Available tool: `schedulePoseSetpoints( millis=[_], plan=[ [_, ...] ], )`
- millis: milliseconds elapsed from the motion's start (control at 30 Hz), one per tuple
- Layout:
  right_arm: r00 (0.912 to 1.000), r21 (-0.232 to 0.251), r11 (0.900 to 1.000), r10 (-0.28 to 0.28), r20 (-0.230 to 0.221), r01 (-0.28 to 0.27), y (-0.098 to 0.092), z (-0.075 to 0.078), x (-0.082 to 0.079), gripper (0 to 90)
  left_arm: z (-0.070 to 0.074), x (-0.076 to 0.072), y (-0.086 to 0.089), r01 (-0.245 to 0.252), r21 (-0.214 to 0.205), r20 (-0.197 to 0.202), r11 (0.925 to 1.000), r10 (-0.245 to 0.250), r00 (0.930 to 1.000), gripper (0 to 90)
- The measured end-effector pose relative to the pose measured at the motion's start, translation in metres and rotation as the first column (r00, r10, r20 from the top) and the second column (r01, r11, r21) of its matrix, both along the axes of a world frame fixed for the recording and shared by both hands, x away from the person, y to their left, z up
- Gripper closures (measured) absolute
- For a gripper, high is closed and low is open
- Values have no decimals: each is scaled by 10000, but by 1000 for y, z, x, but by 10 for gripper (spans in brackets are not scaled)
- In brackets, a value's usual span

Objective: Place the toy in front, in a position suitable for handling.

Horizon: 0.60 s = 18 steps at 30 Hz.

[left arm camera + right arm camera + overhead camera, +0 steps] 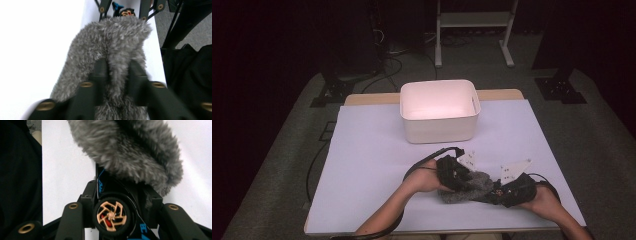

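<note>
A grey furry cover (475, 186) lies near the table's front edge, between both hands. My left gripper (456, 176) is shut on it; in the left gripper view its jaws (117, 68) pinch a fold of the fur (110, 37). At the cover's right end my right gripper (506, 193) is shut on a black toy-like object with a copper-coloured wheel (111, 216) and blue lettering. The fur (130, 150) drapes over the far part of that object. The wheel (127, 12) also peeks out past the fur in the left gripper view.
A white plastic bin (439, 127) stands at the back middle of the white table sheet (372, 150), apart from the hands. Dark stands and cables sit on the floor behind the table. A dark garment is at the table's near edge (190, 75).
</note>
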State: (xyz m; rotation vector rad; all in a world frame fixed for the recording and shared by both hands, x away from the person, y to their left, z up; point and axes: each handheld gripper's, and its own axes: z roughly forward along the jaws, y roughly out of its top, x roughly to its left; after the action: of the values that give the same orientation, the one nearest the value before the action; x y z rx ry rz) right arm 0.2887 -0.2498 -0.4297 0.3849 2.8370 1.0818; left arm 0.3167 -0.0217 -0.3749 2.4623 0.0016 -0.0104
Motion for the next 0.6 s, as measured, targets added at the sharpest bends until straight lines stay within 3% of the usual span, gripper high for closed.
schedulePoseSetpoints(
  millis=[100,300,600],
  plan=[
    [9999,15,10000,91,-104,-91,2,1,2,558,0,-1,4,-73,-78,32,9999,73,10000,808],
    [9989,381,9983,446,-150,-440,14,4,10,560,7,-1,22,-287,93,47,9995,287,9996,808],
    [9913,740,9888,1311,-131,-1298,75,6,30,560,21,1,67,-996,467,211,9939,987,9949,806]
  ],
)
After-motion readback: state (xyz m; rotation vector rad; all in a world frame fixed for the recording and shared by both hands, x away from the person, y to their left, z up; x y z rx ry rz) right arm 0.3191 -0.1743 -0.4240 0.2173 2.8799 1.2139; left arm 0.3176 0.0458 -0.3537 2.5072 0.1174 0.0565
